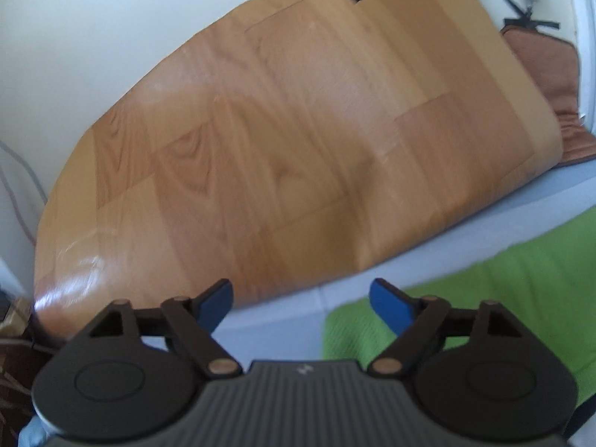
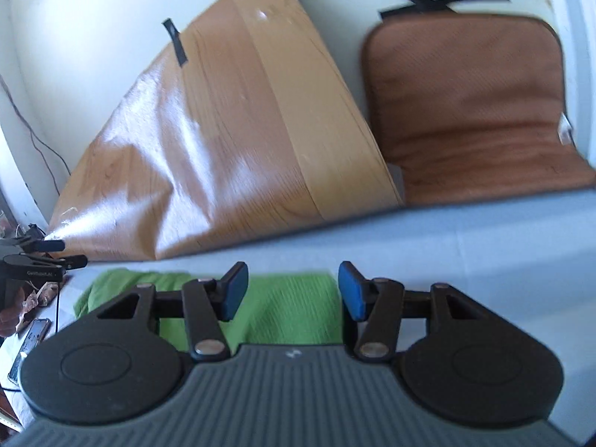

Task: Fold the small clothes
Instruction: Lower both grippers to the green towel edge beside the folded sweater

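**Green cloth on the blue sheet**

We see a ribbed green garment (image 2: 294, 309) lying flat on a pale blue surface (image 2: 465, 246). Our left tool (image 1: 301, 300) gapes wide, empty; our right tool (image 2: 293, 290) stands half apart above the cloth, gripping nothing.
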Tool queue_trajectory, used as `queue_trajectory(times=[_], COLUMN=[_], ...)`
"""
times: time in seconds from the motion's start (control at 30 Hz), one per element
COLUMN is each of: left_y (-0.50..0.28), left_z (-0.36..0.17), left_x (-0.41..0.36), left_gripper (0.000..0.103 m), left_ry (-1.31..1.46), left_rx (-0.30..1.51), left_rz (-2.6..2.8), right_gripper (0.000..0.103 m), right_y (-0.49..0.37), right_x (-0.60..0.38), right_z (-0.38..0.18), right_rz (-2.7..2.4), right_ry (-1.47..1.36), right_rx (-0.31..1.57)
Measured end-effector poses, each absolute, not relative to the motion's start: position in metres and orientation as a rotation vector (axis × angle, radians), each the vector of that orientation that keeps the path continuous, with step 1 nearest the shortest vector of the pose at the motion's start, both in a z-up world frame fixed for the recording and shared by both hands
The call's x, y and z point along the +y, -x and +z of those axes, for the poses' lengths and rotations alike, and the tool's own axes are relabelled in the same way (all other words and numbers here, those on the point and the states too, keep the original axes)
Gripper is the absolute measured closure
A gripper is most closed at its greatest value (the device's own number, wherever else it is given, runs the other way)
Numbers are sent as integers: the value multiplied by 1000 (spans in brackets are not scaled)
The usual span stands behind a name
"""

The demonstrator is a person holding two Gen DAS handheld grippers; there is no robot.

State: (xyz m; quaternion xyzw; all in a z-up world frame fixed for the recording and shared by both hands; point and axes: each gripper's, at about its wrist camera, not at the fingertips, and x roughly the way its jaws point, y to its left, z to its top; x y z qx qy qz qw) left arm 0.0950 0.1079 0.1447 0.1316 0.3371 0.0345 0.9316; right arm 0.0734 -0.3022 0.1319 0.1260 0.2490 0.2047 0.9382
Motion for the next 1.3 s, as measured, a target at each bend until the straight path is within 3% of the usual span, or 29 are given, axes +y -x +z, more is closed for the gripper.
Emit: queue_trajectory(times=[0.13,0.2,0.23,0.3,0.33,0.37,0.4,0.43,0.47,0.53,0.8,1.03,1.13,1.17,1.23,1.3], left_y=[-84,-81,-80,-81,-82,-83,-85,-84,-83,-79,-31,-38,-38,-36,-30,-23], left_z=[125,116,113,110,108,106,104,104,105,112,161,107,102,107,119,136], left_x=[127,134,136,137,136,135,133,129,125,123,128,129,122,121,123,130], left_gripper=[7,7,12,39,62,78,84,89,93,93,94,93,88,86,83,82], left_ry=[-162,-100,-78,-34,-3,27,39,25,5,11,88,64,18,4,2,24], left_rx=[755,792,802,829,851,873,885,879,868,852,776,895,875,863,827,767], left_rz=[82,75,72,36,3,-29,-45,-38,-28,-21,-77,5,24,23,32,56], right_gripper=[46,45,45,45,45,44,46,56,88,93,93,92,83,66,42,41], right_y=[-60,-54,-51,-48,-50,-54,-58,-60,-64,-66,-22,-36,-34,-32,-30,-30], right_x=[-315,-319,-320,-318,-315,-311,-308,-307,-306,-308,-319,-318,-324,-331,-344,-355], right_z=[104,94,92,90,89,87,85,81,79,77,117,69,72,75,78,74], right_rz=[400,392,398,417,421,411,401,397,397,399,424,356,376,383,384,395], right_ry=[-370,-422,-448,-471,-464,-454,-447,-444,-441,-460,-413,-410,-452,-482,-545,-603], right_rx=[536,536,530,522,529,544,554,558,566,570,417,550,532,515,494,514])
